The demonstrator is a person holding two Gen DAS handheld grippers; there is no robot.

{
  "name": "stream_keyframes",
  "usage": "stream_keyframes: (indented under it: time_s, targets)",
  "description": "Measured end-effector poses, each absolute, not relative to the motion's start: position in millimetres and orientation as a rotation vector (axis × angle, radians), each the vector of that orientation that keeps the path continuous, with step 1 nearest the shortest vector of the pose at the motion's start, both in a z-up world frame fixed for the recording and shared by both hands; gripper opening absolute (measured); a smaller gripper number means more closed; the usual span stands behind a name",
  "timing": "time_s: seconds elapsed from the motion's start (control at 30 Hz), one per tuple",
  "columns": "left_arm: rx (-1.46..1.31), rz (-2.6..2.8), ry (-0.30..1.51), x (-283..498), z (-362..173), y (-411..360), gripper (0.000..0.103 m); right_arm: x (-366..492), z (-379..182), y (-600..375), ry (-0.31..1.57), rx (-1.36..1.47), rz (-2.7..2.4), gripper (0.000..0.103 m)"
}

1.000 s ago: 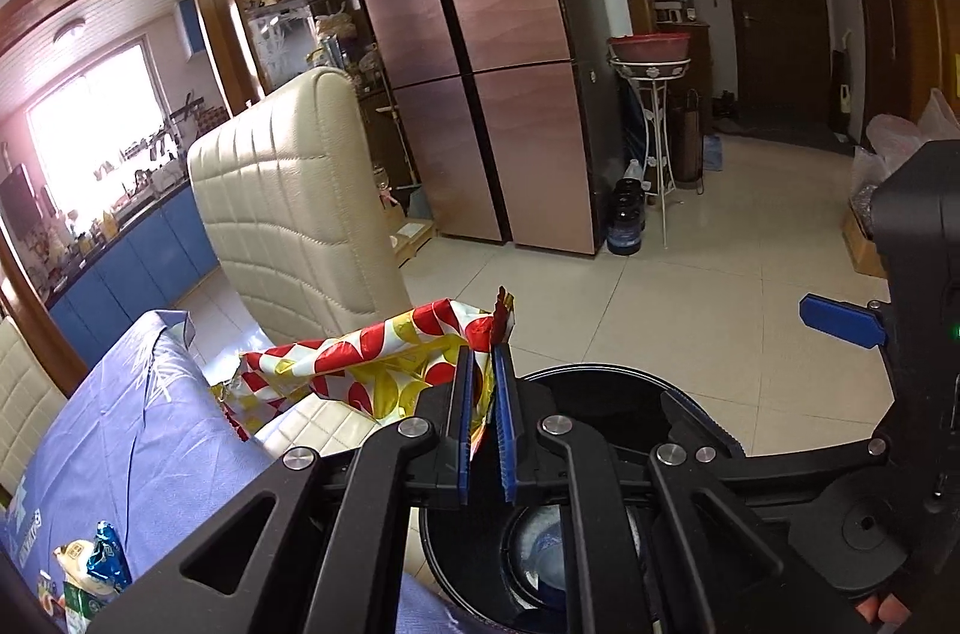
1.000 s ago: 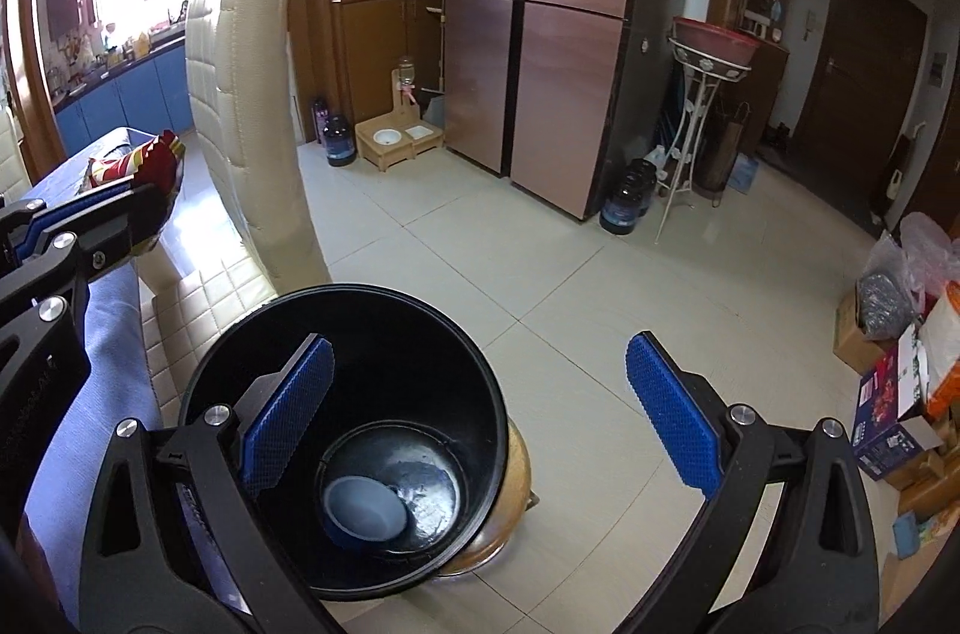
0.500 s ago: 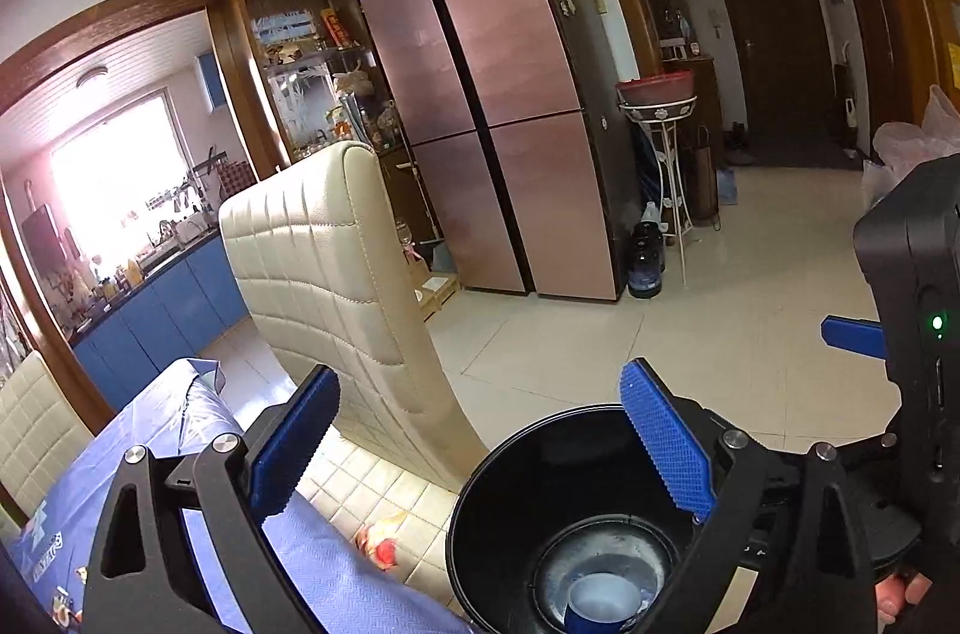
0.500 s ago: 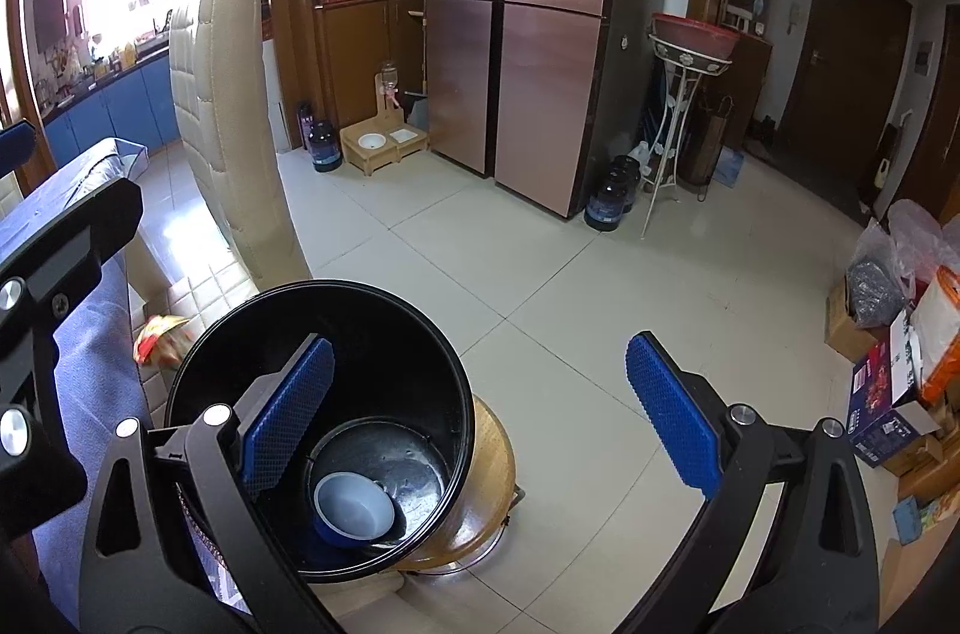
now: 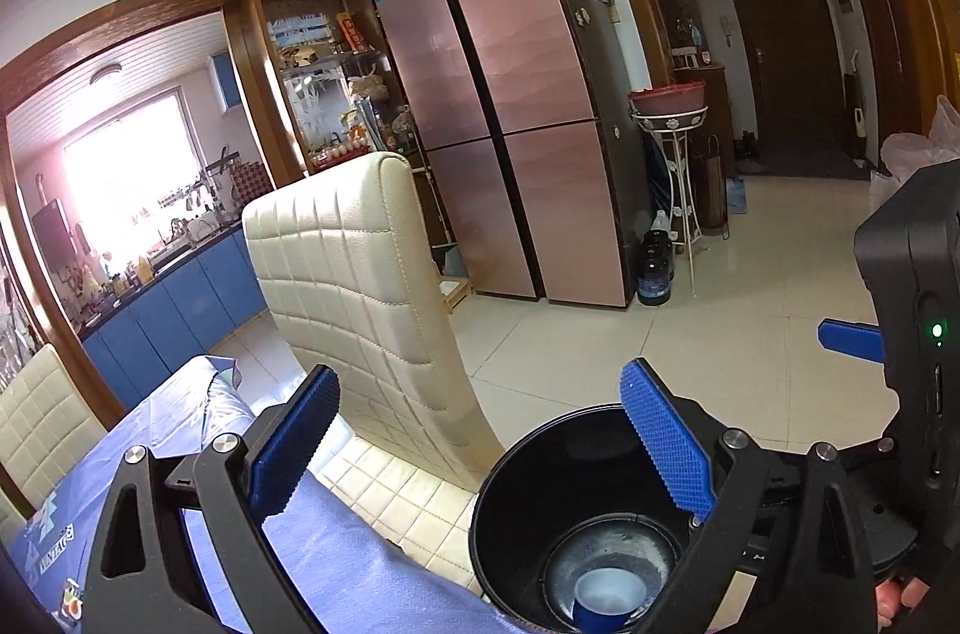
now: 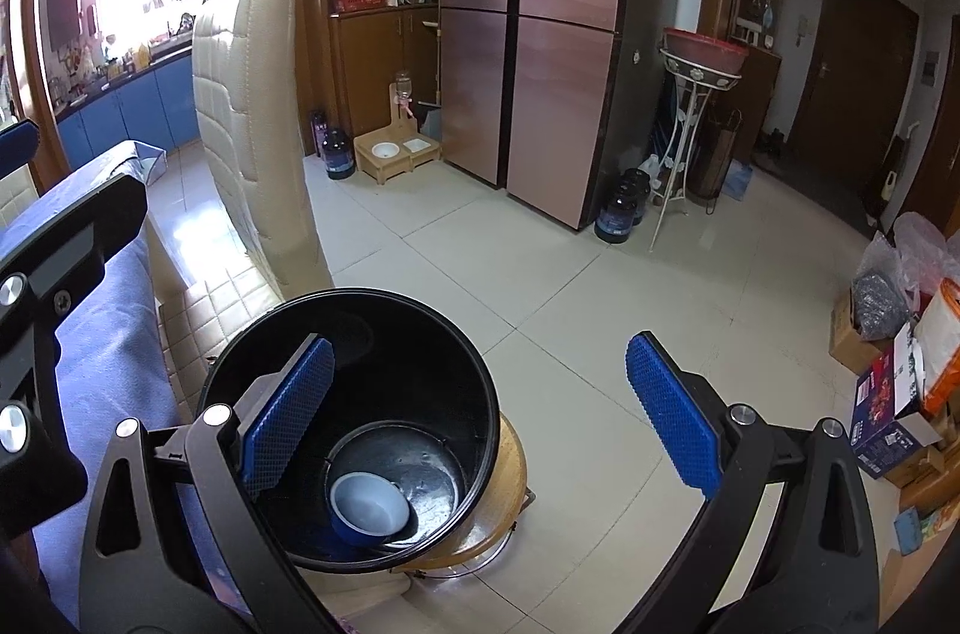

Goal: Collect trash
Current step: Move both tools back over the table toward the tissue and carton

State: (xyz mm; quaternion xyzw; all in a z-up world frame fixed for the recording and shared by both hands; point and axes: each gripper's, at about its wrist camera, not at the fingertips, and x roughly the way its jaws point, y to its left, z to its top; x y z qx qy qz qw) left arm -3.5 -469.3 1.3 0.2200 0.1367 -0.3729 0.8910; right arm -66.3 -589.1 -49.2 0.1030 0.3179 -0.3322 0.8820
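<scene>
A black round trash bin stands on a wooden stool beside the table; it also shows in the right wrist view. A blue cup lies at its bottom, also seen in the left wrist view. My left gripper is open and empty, held above the bin's left rim and the chair seat. My right gripper is open and empty, over the bin's right side. No wrapper shows in either view.
A cream quilted chair stands close left of the bin. A table with a blue cloth lies at the left. A copper fridge stands behind. Boxes and bags sit at the right on the tiled floor.
My left gripper opened and let go of the red and yellow wrapper, which fell onto the chair seat and is now out of view. The left gripper tilted upward. The right gripper stayed open.
</scene>
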Motion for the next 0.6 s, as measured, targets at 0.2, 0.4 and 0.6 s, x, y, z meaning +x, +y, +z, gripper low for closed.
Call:
stream_keyframes:
  time_s: [0.2,0.4,0.6]
  targets:
    - [0.428,-0.737,0.322,5.3,8.6,-445.6,0.092,-58.9,-39.5,-568.2,0.644,0.195,-0.645,0.097]
    - [0.378,-0.667,0.363,18.2,11.9,-402.2,0.092,-39.8,-32.0,-533.2,0.635,0.16,-0.564,0.097]
    - [0.329,-0.545,0.408,42.6,12.7,-340.4,0.092,-15.0,-21.7,-492.7,0.624,0.125,-0.489,0.097]
